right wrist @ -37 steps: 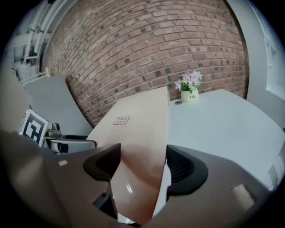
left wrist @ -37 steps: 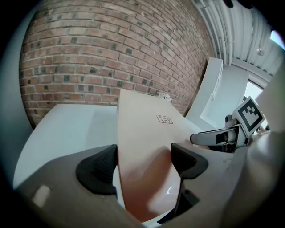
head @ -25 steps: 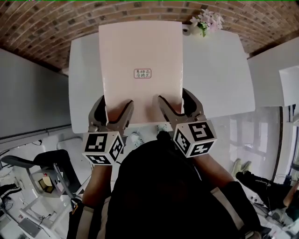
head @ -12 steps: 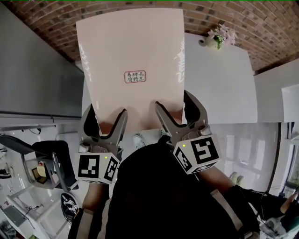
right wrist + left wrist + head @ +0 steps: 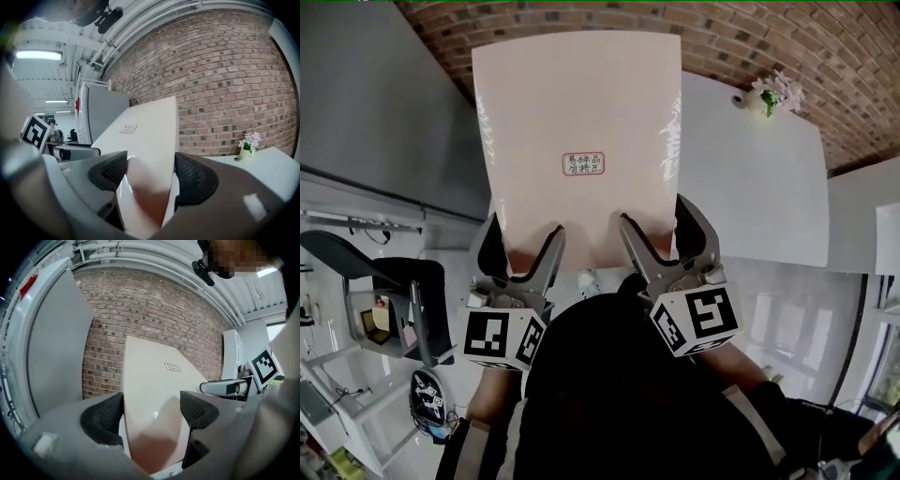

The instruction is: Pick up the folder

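- The pale pink, flat rectangular folder (image 5: 581, 112) was held in the air in front of the person, with its broad face towards the head camera and its top edge towards the red brick wall (image 5: 750, 37).
- A small red-bordered label (image 5: 583, 165) sat near the middle of the folder's face. Its print was too small to read.
- The left gripper (image 5: 523, 246) was clamped on the folder's lower edge near the left corner. In the left gripper view the sheet ran between the black textured pads (image 5: 104, 417).
- The right gripper (image 5: 661, 230) was clamped on the same lower edge near the right corner. In the right gripper view the folder filled the gap between that gripper's jaws.
- The two grippers stood side by side, apart from each other, each with its marker cube towards the person.
- The white rectangular table (image 5: 750, 187) lay behind and to the right of the folder, and no contact between them was visible.
- A small vase of pale flowers (image 5: 773, 94) stood at the table's far edge by the wall.
- A plain grey panel (image 5: 384, 103) stood to the left of the folder.
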`<move>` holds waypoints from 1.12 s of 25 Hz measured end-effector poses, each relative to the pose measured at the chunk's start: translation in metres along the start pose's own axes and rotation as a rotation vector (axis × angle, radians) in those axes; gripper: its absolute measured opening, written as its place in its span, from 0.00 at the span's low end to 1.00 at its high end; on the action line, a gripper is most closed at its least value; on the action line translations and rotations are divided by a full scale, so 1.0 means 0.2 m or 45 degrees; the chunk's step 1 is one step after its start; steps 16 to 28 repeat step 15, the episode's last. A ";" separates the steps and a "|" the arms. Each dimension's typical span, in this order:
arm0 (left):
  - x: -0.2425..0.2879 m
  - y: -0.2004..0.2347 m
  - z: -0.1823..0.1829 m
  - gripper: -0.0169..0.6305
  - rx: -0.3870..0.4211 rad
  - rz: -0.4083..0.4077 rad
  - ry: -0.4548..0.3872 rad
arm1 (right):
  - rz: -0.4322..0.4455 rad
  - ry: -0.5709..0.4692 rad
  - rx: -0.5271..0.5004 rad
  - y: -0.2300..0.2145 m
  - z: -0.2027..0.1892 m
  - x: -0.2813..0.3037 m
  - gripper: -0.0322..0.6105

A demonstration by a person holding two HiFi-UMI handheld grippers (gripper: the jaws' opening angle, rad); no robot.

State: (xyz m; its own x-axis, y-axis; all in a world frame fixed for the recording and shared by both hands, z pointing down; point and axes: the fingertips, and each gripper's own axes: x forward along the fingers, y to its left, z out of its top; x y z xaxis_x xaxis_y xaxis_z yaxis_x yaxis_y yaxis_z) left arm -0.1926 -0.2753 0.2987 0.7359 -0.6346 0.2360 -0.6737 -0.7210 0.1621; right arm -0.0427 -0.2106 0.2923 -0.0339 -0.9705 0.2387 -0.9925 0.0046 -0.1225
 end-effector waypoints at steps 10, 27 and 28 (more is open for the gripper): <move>-0.03 0.02 -0.02 0.62 -0.011 -0.005 -0.006 | -0.005 0.009 -0.004 0.04 -0.02 -0.01 0.55; -0.09 0.06 -0.05 0.62 -0.024 -0.005 -0.005 | -0.005 0.016 -0.016 0.10 -0.04 -0.02 0.55; -0.09 0.06 -0.05 0.62 -0.024 -0.005 -0.005 | -0.005 0.016 -0.016 0.10 -0.04 -0.02 0.55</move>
